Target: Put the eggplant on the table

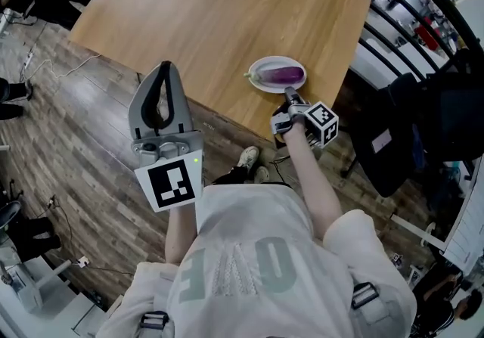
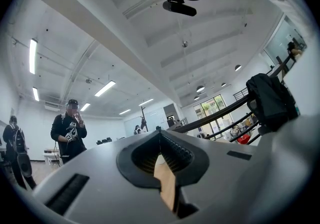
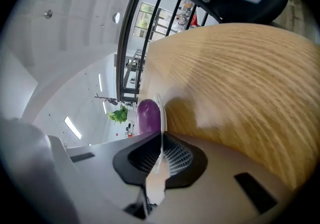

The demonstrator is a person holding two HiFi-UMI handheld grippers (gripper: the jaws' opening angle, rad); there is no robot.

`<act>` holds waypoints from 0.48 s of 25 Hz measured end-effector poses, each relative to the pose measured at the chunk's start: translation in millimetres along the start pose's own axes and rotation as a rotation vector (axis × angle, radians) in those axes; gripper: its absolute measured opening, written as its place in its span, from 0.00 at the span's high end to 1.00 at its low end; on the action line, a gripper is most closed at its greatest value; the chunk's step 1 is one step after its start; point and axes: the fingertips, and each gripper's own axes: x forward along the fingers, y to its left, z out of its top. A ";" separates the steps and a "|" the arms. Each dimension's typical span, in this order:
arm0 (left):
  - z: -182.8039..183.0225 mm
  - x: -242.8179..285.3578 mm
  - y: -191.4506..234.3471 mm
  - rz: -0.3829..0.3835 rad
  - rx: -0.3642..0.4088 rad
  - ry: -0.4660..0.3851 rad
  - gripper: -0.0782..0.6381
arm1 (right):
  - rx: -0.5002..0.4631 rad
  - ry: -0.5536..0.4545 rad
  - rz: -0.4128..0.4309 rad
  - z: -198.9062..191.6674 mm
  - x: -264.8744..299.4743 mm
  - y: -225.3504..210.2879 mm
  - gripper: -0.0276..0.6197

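eggplant (image 1: 285,73) lies on the plate (image 1: 261,85) at the table's (image 1: 227,11) near right edge, long axis crosswise to the right gripper (image 1: 291,94), which sits just behind it, jaws pinching the plate rim. left gripper (image 1: 165,66), jaws pressed together and empty, is well apart to the left. whether the plate rests fully on the table cannot be told, and the right gripper view shows only one end of the eggplant.

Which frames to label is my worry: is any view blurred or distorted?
Head view: sharp, evenly lit, eggplant and plate clear. Right gripper view: fisheye-bent, wooden table grain smeared by blur, eggplant soft. Left gripper view: fisheye-bent, bright ceiling strip lights, background sharp.
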 end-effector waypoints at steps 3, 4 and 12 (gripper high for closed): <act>-1.7 -2.0 5.3 0.013 0.009 0.009 0.88 | -0.043 -0.026 -0.017 1.3 0.5 3.8 0.91; -1.9 -2.2 6.4 0.017 0.010 0.010 0.88 | -0.048 -0.030 -0.023 1.0 1.4 5.3 0.91; 3.9 -2.9 2.3 0.007 0.009 -0.007 0.88 | -0.122 -0.052 -0.124 0.2 -7.5 5.4 0.72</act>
